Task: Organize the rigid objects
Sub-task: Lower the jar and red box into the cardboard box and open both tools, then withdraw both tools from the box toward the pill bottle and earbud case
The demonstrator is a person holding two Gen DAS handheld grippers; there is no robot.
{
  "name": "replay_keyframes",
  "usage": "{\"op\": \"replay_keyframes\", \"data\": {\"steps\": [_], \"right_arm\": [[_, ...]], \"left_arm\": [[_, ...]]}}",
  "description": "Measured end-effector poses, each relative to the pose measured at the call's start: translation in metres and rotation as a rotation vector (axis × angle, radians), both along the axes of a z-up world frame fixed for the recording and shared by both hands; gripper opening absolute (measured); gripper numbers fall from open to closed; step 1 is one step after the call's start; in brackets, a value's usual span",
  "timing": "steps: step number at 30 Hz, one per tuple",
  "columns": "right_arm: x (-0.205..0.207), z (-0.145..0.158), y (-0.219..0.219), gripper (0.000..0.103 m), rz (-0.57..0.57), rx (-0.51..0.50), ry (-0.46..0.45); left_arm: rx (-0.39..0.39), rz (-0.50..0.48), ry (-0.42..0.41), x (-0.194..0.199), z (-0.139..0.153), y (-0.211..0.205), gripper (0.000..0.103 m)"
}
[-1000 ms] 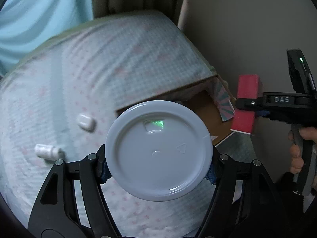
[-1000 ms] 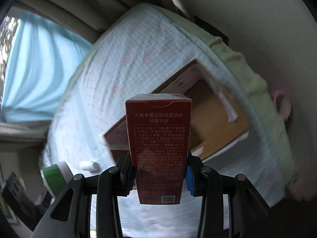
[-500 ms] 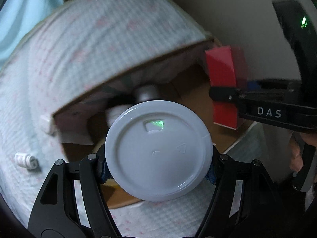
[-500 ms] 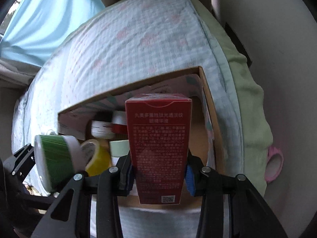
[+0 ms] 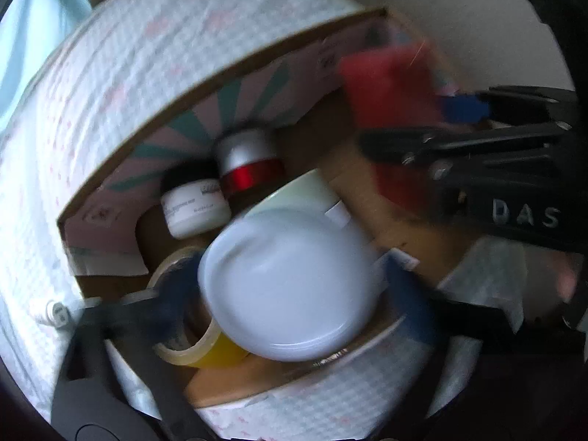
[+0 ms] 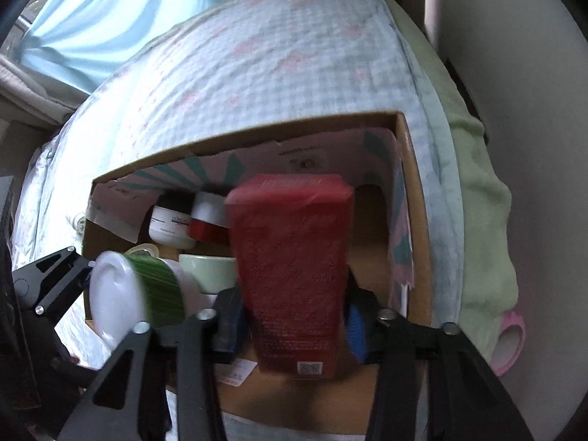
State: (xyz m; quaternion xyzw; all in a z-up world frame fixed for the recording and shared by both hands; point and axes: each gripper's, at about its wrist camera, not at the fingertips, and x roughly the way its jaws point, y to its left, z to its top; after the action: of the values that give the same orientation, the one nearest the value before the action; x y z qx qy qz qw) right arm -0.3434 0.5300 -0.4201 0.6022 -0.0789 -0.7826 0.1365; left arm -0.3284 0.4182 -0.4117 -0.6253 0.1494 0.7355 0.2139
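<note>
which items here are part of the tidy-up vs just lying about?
In play:
- green-banded white tub, in left gripper
- red carton, in right gripper
- cardboard box
- stowed: white jar, red-banded jar, tape roll

Bystanders:
- pink ring
- curtain

bed: checked quilt [image 6: 279,58] with faint pink marks
on quilt: open cardboard box [image 6: 413,198]
beside box: small white bottle [image 5: 55,312], lying on the quilt
</note>
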Motion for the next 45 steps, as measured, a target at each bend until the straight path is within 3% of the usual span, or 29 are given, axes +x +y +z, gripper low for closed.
{"op": "replay_keyframes", "data": {"steps": [1, 3, 6, 13, 30, 37, 45], "right_arm": [[0.001, 0.004, 0.001, 0.095, 0.003, -0.044, 0.010], [0.001, 0.012, -0.001, 0.103, 0.019, -0.075, 0.004], [0.001, 0.017, -0.006, 0.103, 0.052, -0.001, 0.011], [0.004, 0.026, 0.002, 0.103, -0.004, -0.030, 0.020], [0.020, 0.078, -0.031, 0.103, 0.044, 0.048, 0.066], [0.035, 0.120, -0.058, 0.103, 0.075, 0.072, 0.133], [0.038, 0.166, -0.123, 0.103, 0.151, 0.094, 0.206]], "left_arm": [[0.019, -0.004, 0.012, 0.002, 0.006, -0.001, 0.103], [0.028, -0.002, 0.026, 0.004, 0.013, -0.005, 0.103], [0.013, 0.010, 0.039, 0.006, 0.021, -0.017, 0.103], [0.020, 0.066, 0.052, 0.009, 0.034, -0.035, 0.103], [0.071, 0.181, 0.116, 0.033, 0.085, -0.084, 0.103], [0.085, 0.264, 0.164, 0.054, 0.122, -0.126, 0.103], [0.060, 0.469, 0.234, 0.067, 0.159, -0.216, 0.103]]}}
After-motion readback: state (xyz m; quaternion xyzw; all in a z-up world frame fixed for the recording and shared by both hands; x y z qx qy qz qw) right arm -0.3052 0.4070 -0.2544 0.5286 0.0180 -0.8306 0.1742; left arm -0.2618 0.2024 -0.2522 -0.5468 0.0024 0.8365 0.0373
